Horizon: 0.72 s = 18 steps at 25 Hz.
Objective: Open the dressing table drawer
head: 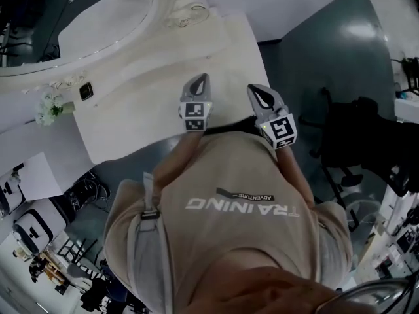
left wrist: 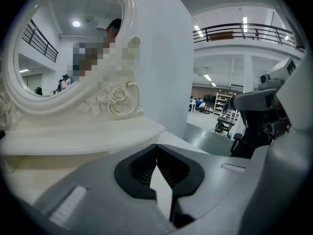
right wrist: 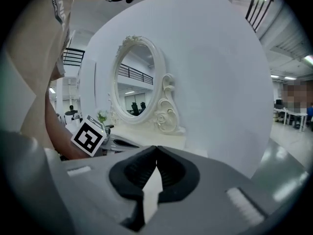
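Note:
The white dressing table (head: 150, 103) with its oval mirror (head: 105, 15) stands in front of me in the head view. No drawer front shows in any view; the tabletop's front edge and my body hide it. My left gripper (head: 201, 79) is over the table's near edge, shut with nothing in it. Just right of it, my right gripper (head: 254, 89) is at the table's right corner, also shut and empty. In the left gripper view the closed left gripper (left wrist: 156, 146) points at the mirror base (left wrist: 110, 99). The right gripper view shows the closed right gripper (right wrist: 156, 148), the mirror (right wrist: 137, 82) and the left gripper's marker cube (right wrist: 89, 136).
A small bunch of white flowers (head: 49, 106) and a small dark square object (head: 86, 91) sit at the table's left end. A white partition (right wrist: 215, 72) backs the table. A black office chair (head: 357, 133) stands on the grey floor to the right. Equipment crowds the lower left.

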Motion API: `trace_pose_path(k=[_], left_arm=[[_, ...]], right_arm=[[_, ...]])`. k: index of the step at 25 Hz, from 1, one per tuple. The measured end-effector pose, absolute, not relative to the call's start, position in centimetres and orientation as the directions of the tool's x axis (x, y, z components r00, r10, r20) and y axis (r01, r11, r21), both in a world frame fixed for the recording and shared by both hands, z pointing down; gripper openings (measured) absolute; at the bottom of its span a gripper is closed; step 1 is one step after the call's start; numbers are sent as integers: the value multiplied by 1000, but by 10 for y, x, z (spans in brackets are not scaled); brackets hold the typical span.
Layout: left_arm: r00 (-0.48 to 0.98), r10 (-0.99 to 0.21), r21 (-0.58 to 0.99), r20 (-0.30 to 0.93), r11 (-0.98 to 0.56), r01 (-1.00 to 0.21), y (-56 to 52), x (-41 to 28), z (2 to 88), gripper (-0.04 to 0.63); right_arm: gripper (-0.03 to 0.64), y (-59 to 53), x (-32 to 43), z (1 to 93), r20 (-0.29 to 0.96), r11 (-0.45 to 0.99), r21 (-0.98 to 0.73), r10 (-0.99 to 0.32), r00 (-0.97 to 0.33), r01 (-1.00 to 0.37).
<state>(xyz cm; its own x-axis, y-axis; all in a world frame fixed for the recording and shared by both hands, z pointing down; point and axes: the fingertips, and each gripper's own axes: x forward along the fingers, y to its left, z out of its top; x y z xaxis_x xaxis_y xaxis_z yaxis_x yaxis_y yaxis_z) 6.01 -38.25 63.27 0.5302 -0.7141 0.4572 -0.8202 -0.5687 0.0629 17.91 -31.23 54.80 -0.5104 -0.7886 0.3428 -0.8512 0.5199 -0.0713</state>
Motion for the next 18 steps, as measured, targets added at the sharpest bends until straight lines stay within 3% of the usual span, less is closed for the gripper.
trace_pose_path(k=[8,11,18], left_arm=[[402,-737,153,543,-384,-911,-400,71,690,12],[333,-759,132,559,-316,-940,-415,77,697,98],[249,-770,96,587,-239,-966,-440,93,714,100]], right_arm=[[3,-329,198,556,353,615,-90,-715,-603,-783],[3,-340,216,559,351,637,-104,-695,-627,-764],[3,-347,243,568,362,674,-116,-655,-663,-730]])
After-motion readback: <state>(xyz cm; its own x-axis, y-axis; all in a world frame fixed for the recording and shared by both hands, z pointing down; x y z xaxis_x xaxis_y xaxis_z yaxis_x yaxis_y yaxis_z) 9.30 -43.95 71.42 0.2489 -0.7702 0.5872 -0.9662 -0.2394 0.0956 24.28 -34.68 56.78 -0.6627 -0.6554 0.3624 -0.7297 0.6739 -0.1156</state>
